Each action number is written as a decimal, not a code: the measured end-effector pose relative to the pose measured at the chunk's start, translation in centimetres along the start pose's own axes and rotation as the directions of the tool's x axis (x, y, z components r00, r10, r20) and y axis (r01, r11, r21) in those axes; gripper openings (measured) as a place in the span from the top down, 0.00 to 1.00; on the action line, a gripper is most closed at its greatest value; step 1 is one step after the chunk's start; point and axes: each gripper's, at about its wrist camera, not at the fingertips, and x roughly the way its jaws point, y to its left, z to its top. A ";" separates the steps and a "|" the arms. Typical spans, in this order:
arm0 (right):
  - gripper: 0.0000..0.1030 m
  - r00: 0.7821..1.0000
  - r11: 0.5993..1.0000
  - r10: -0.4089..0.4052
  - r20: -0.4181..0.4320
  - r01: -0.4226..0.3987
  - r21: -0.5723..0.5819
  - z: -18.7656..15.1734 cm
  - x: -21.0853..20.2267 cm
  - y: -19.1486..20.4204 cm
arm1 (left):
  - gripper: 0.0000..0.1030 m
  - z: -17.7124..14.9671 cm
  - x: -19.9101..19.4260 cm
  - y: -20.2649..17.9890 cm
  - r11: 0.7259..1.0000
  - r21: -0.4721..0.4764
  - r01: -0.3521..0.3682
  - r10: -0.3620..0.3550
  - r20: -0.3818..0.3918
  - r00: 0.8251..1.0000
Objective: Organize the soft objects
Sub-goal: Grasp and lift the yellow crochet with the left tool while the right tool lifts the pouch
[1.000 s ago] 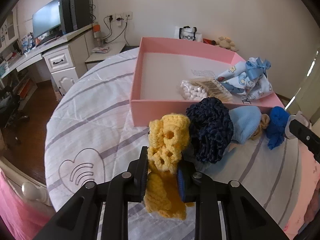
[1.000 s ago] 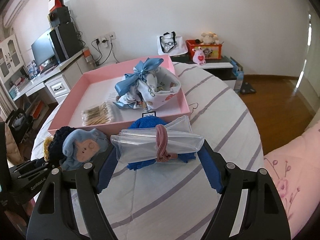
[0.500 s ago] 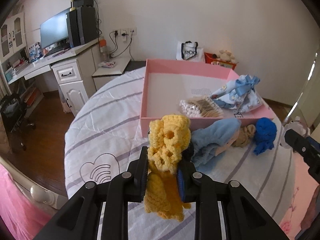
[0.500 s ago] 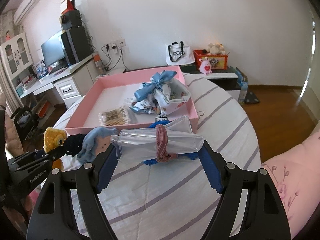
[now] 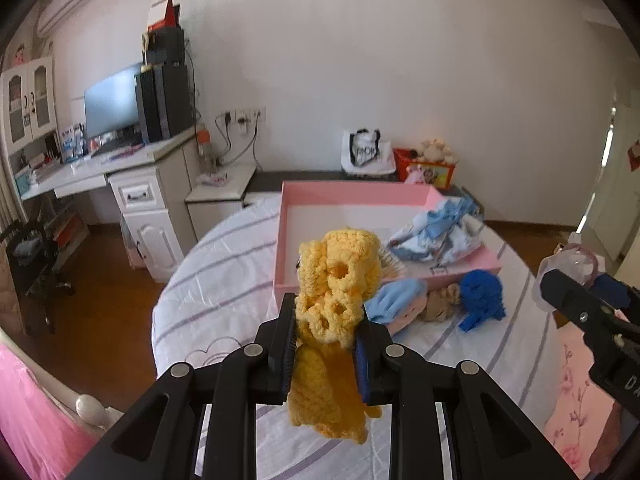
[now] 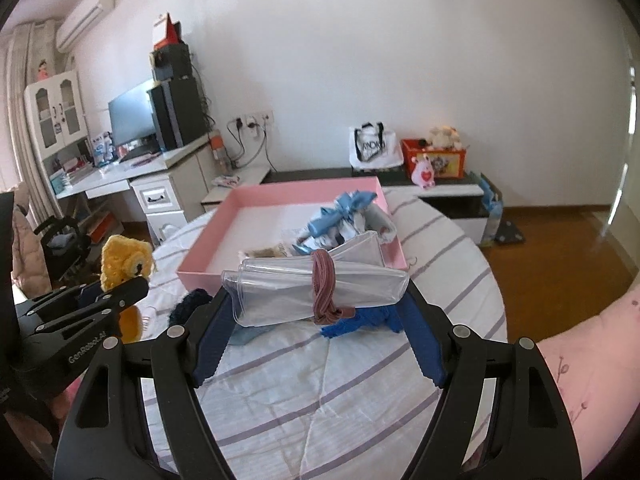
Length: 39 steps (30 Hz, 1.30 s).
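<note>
Two grips are loaded at once: my left gripper [image 5: 325,338] is pinched nearly closed on a yellow crocheted toy [image 5: 336,300], and my right gripper [image 6: 318,312] stands wide with its pads pressed on the ends of a rolled clear plastic pouch [image 6: 316,286] bound by a pink hair tie [image 6: 325,286]. Both are held in the air over the striped bed [image 6: 360,380], short of the near wall of the pink tray [image 5: 360,196], where I judge these things belong. The toy hangs long below the left pads, so its tail could catch that near wall if I carry it in too low. The pouch is slick and held only at its ends; any easing of the right gripper could let it slide out onto the bed. The left wrist view shows what the pouch hides from the right one: a light blue soft doll [image 5: 394,306] and a blue knitted piece [image 5: 480,300] lying on the bed just against the tray's near wall. The right view better shows the blue-bowed cloth bundle [image 6: 344,220] sitting in the tray's far right corner, leaving the left side bare.
</note>
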 end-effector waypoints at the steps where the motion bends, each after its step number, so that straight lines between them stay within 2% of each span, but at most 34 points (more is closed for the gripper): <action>1: 0.27 1.000 1.000 0.003 0.012 -0.003 -0.007 0.1 -0.5 0.2 | 0.80 0.0 -0.5 -0.1 1.000 0.001 0.002 -0.002 0.010 1.000; 7: 0.27 0.997 1.000 0.005 0.075 -0.003 -0.022 0.5 -3.0 0.8 | 0.80 0.1 -4.4 -0.7 1.000 0.011 0.003 -0.004 0.088 0.996; 16: 0.27 0.983 0.999 0.003 0.184 0.004 -0.040 1.5 -6.7 1.3 | 0.79 -0.4 -9.4 -1.2 1.000 0.020 0.001 -0.005 0.197 0.980; 24: 0.27 0.963 0.997 0.009 0.268 0.011 -0.073 2.0 -9.5 2.3 | 0.79 -1.9 -12.0 -1.2 1.000 0.023 0.003 -0.008 0.246 0.969; 32: 0.27 0.957 0.997 0.020 0.288 0.003 -0.079 1.9 -10.3 2.4 | 0.79 -3.6 -13.3 -1.4 1.000 0.027 0.000 -0.007 0.271 0.963; 39: 0.27 0.958 0.997 0.018 0.285 0.004 -0.075 1.6 -10.3 2.3 | 0.79 -3.7 -12.8 -1.5 1.000 0.026 -0.001 -0.006 0.265 0.964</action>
